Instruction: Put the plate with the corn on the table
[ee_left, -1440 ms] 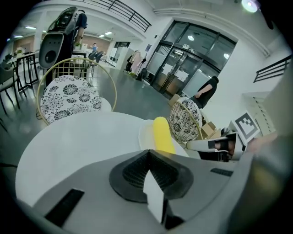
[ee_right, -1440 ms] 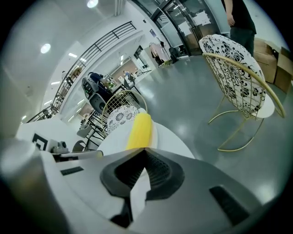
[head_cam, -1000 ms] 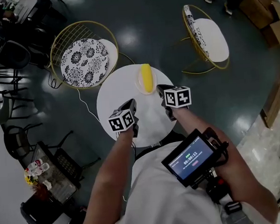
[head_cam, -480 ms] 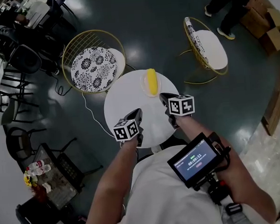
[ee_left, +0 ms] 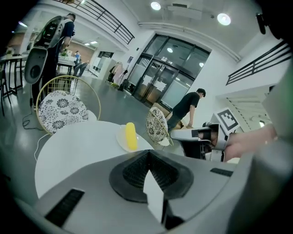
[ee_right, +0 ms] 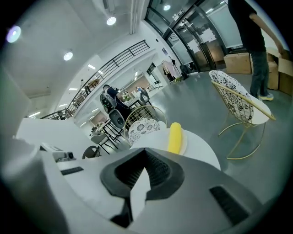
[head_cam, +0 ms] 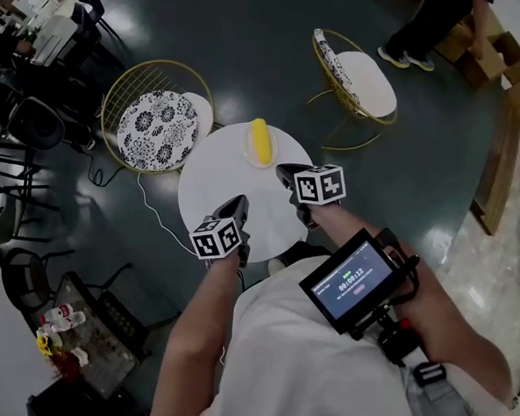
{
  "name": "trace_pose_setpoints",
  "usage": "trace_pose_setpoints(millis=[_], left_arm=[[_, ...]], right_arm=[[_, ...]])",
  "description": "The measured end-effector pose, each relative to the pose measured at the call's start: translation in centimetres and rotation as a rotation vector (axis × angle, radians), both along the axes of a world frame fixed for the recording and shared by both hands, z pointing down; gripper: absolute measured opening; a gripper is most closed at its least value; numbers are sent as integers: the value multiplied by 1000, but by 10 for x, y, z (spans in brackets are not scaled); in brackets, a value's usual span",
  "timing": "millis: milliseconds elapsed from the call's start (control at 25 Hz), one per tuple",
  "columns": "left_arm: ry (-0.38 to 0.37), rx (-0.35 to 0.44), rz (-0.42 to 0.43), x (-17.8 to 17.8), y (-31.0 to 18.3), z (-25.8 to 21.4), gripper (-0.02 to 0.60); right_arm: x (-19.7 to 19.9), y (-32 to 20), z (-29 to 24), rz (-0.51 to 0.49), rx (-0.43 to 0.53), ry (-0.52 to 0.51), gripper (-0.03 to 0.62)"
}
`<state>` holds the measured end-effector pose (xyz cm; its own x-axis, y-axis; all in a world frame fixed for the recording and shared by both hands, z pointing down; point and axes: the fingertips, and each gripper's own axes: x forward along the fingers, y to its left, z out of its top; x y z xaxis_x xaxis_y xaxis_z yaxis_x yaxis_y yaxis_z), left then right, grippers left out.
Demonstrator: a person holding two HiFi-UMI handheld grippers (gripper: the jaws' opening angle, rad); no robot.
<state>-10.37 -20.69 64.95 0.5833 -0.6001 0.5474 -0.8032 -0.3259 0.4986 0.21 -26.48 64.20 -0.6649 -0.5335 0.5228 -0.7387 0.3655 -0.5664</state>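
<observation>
The plate with the corn sat on the table at its far edge, the cob's long axis pointing away from the person. Both grippers hung over the table's near side. The right gripper was nearer the plate, the left gripper farther off, each with jaws pressed together on nothing. The tabletop between was bare — a patterned chair stood just beyond the table's far-left rim.

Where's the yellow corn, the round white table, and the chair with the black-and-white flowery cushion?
Yellow corn cob (head_cam: 259, 139): head view, middle of the cob.
Round white table (head_cam: 219, 179): head view, bare top left of centre.
Gold wire chair with flowery cushion (head_cam: 156, 119): head view, middle of cushion.
</observation>
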Motion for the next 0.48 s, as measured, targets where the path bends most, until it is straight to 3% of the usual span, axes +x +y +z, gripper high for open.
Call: trace_pose_setpoints(millis=[480], left_arm=[[41, 73, 19, 5, 37, -32, 8]], right_arm=[[-8, 47, -44, -41, 84, -44, 6]])
